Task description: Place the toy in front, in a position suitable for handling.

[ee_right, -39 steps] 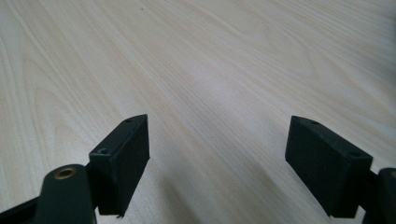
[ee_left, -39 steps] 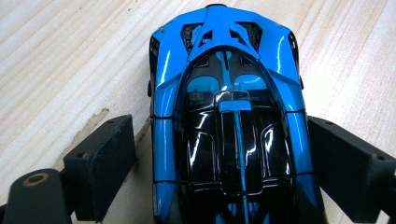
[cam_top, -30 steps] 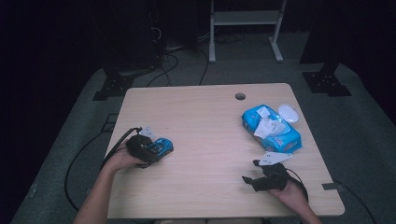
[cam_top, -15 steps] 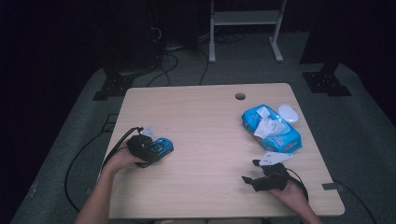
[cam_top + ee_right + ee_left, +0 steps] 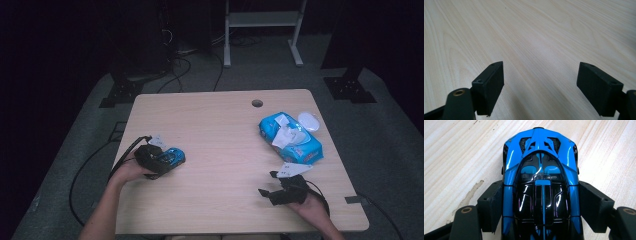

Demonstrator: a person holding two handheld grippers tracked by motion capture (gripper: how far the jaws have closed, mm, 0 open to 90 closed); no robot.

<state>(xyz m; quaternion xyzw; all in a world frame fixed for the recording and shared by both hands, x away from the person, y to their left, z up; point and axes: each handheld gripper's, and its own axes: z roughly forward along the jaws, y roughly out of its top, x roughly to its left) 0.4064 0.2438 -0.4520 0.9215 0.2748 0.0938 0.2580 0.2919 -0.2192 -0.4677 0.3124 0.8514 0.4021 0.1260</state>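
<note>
On table, left gripper (image 5: pixel 541 202) fingers clamp toy car (image 5: pixel 541 170).

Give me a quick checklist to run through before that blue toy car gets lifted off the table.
1. Toy car sits between the left hand-held gripper pads, which have just been closing: ok.
2. Pads pressing both sides firmly: cannot tell.
3. Car centred, not skewed: ok.
4. Right hand-held gripper open, holding nothing: ok.
5. Wipes pack lies far from the car: ok.
6. Cable free of the car: cannot tell.
</note>
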